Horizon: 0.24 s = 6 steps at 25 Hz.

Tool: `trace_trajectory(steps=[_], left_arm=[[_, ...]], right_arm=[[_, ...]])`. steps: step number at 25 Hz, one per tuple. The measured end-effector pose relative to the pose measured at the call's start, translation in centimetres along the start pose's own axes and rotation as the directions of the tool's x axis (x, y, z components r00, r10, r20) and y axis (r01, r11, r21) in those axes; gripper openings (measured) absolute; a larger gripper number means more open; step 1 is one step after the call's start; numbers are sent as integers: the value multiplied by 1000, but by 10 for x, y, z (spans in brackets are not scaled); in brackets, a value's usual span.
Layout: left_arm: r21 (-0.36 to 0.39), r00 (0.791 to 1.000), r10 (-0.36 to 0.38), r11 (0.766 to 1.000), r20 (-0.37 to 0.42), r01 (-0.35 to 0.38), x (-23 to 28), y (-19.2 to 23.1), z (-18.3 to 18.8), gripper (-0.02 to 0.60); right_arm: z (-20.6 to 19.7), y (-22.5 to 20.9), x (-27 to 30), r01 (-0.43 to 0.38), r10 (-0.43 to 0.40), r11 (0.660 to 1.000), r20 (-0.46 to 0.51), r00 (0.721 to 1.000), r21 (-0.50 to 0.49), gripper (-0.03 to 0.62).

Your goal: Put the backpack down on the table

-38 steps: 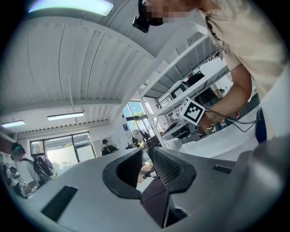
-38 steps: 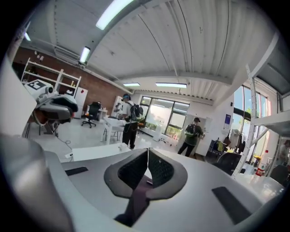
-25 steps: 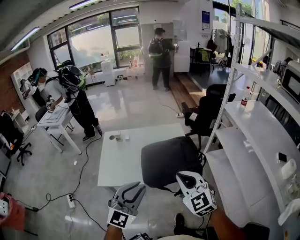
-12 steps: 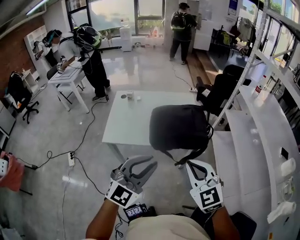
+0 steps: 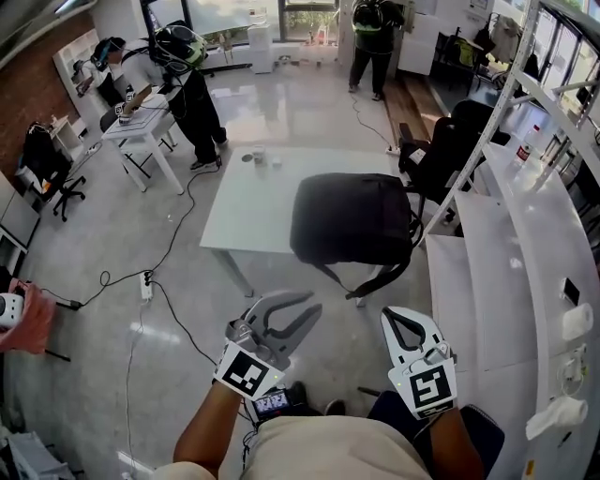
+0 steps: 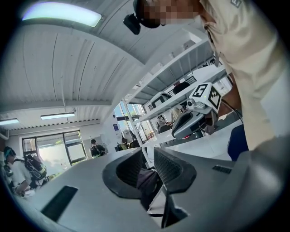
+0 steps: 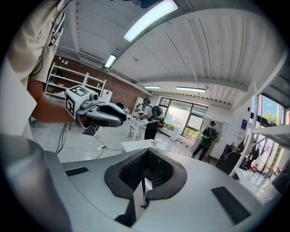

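The black backpack [image 5: 352,220] lies on the right part of the white table [image 5: 248,202], its straps [image 5: 370,281] hanging over the near edge. Both grippers are held back from the table, above the floor. My left gripper [image 5: 305,305] is open with nothing in it; in the left gripper view [image 6: 146,170] the backpack [image 6: 147,180] shows far off through the gap. To the right, my right gripper [image 5: 394,314] is shut and holds nothing, a little short of the strap ends. In the right gripper view [image 7: 146,174] the jaws meet and the backpack is hidden behind them.
Small items [image 5: 261,157] stand at the table's far edge. A black office chair [image 5: 450,141] and white shelving [image 5: 506,225] line the right side. Cables and a power strip [image 5: 145,281] lie on the floor at left. People stand at a far desk [image 5: 183,66] and at the back [image 5: 375,28].
Both grippers have drawn back from the table toward me while the backpack stays on it. The left jaws remain apart and the right jaws remain together.
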<state>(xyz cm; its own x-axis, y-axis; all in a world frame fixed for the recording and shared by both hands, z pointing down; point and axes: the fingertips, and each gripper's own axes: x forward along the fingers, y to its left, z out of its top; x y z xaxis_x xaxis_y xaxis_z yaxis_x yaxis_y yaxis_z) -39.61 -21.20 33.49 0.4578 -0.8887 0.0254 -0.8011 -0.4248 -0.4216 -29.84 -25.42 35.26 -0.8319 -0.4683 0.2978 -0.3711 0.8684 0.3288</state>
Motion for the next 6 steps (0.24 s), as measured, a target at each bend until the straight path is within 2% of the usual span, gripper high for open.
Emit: trace_trajectory(steps=[6], left_arm=[[19,1000,-10,1000,-23,11,11,-18,16,86]], right_arm=[[-6,-12,-18,-12,11,1000,6,1000,10,25]])
